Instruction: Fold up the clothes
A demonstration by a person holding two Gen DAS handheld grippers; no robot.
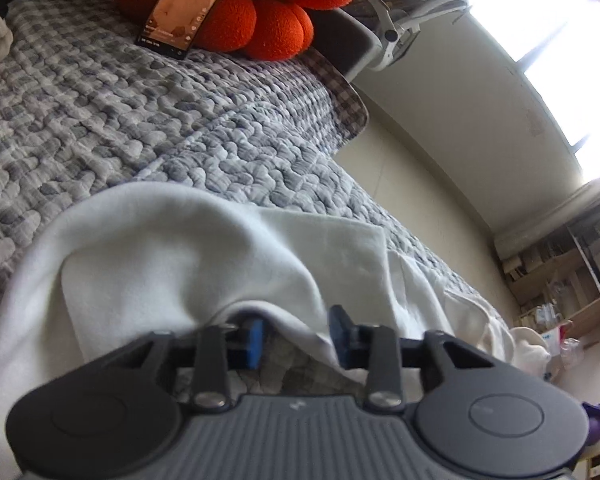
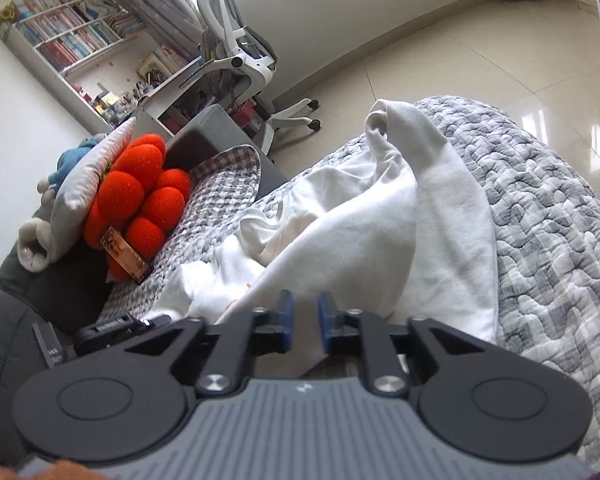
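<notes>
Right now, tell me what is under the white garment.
The white garment lies on the grey quilt, which shows all around it and under its lifted edge in the left wrist view. Anything under its bunched middle is covered.

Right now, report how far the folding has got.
Early stage. Done: the white garment lies on the grey quilt, with one layer turned over in the left wrist view. In hand: nothing; the left gripper and right gripper stand open at its edge. Left: it remains rumpled, so smoothing and the main folds.
</notes>
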